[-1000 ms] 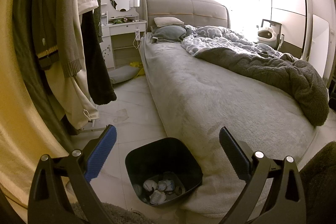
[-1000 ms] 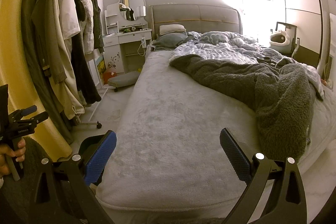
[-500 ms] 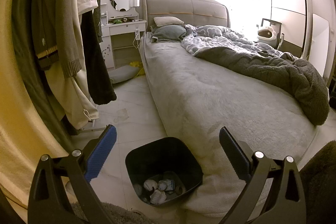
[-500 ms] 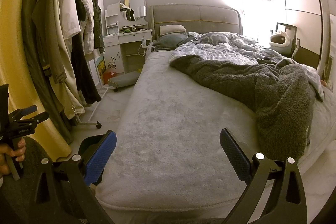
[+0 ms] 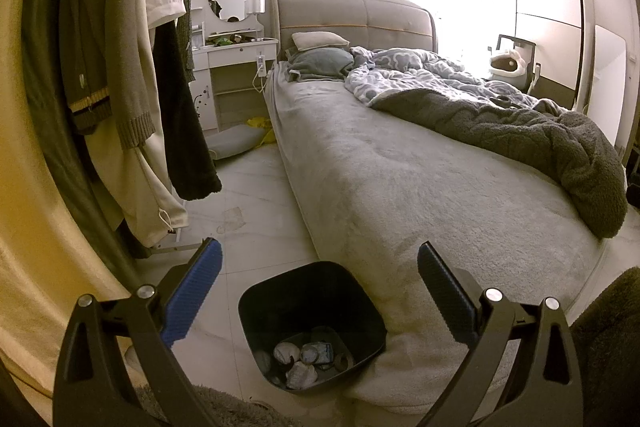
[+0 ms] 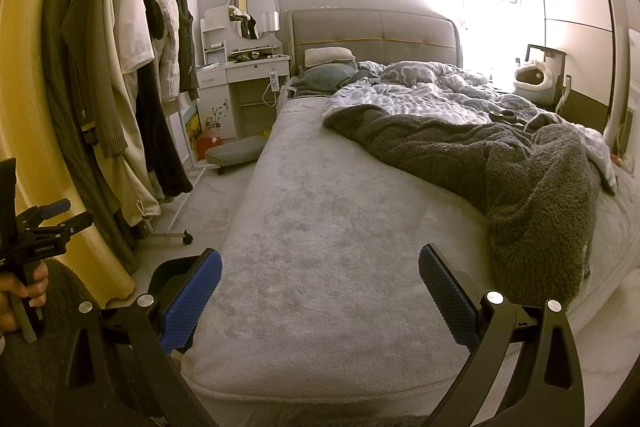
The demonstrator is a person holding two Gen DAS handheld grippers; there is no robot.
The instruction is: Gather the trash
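Note:
A black trash bin stands on the tiled floor against the near corner of the bed. Several crumpled white pieces of trash lie at its bottom. My left gripper is open and empty, held above the bin. My right gripper is open and empty, held over the foot of the grey bed. In the right wrist view the bin shows partly behind the left finger, and the left gripper's handle is at the far left in a hand.
A clothes rack on wheels with hanging coats stands left of the bin. A white dressing table and a floor cushion are at the back. A dark blanket lies across the bed. A yellow curtain hangs at left.

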